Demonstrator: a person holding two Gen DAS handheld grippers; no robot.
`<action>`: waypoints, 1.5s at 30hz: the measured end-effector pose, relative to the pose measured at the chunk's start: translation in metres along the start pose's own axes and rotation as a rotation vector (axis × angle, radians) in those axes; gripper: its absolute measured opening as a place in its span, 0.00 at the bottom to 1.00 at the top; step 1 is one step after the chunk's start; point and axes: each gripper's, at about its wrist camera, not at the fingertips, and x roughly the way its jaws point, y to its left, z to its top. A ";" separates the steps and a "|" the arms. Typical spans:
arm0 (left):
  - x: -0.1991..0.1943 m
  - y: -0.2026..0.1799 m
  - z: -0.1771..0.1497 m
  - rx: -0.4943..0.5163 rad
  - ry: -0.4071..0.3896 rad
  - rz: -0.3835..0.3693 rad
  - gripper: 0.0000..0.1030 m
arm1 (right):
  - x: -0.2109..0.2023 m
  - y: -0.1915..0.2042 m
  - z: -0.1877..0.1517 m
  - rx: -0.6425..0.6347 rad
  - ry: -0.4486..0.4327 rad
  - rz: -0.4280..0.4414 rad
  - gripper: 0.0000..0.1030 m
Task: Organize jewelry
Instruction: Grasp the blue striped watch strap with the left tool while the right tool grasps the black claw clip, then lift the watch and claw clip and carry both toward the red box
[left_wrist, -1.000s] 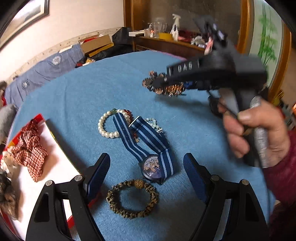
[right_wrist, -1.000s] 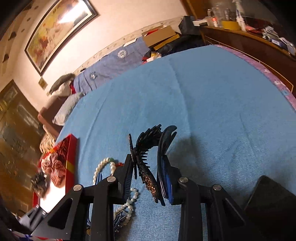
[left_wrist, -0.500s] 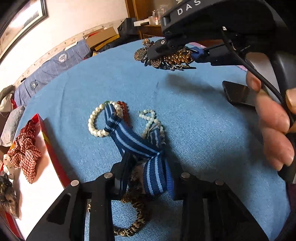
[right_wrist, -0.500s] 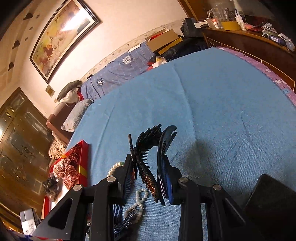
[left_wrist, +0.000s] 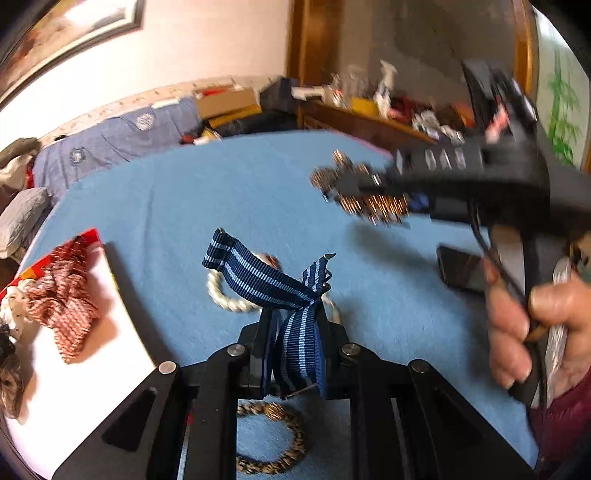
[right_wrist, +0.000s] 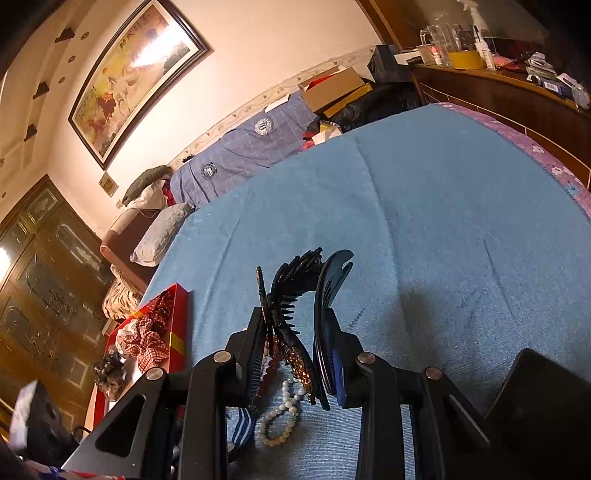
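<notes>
Left gripper (left_wrist: 291, 354): your jaws are closing on the striped watch strap (left_wrist: 258, 275), lifted above the bed (left_wrist: 184, 206).
Strap: soft, floppy; hold near the watch body.
Right gripper (right_wrist: 295, 350): clamped on the stiff hair clip (right_wrist: 291, 295).

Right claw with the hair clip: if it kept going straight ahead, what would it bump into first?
Probably just the bare blue blanket: ahead of the right claw and its hair clip nothing else lies in line, though depth is unclear.

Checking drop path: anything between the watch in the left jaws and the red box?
Nothing visible. The watch hangs in the closing left jaws, and only bare blue cloth lies between it and the box. A scrunchie already sits inside.
</notes>
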 end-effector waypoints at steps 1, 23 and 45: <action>-0.004 0.003 0.002 -0.011 -0.019 0.006 0.16 | 0.000 0.001 0.000 -0.007 -0.001 0.003 0.31; -0.035 0.033 0.015 -0.133 -0.183 0.085 0.16 | -0.011 0.043 -0.016 -0.206 -0.071 0.041 0.32; -0.060 0.057 0.021 -0.216 -0.285 0.190 0.16 | -0.008 0.058 -0.026 -0.271 -0.083 0.042 0.32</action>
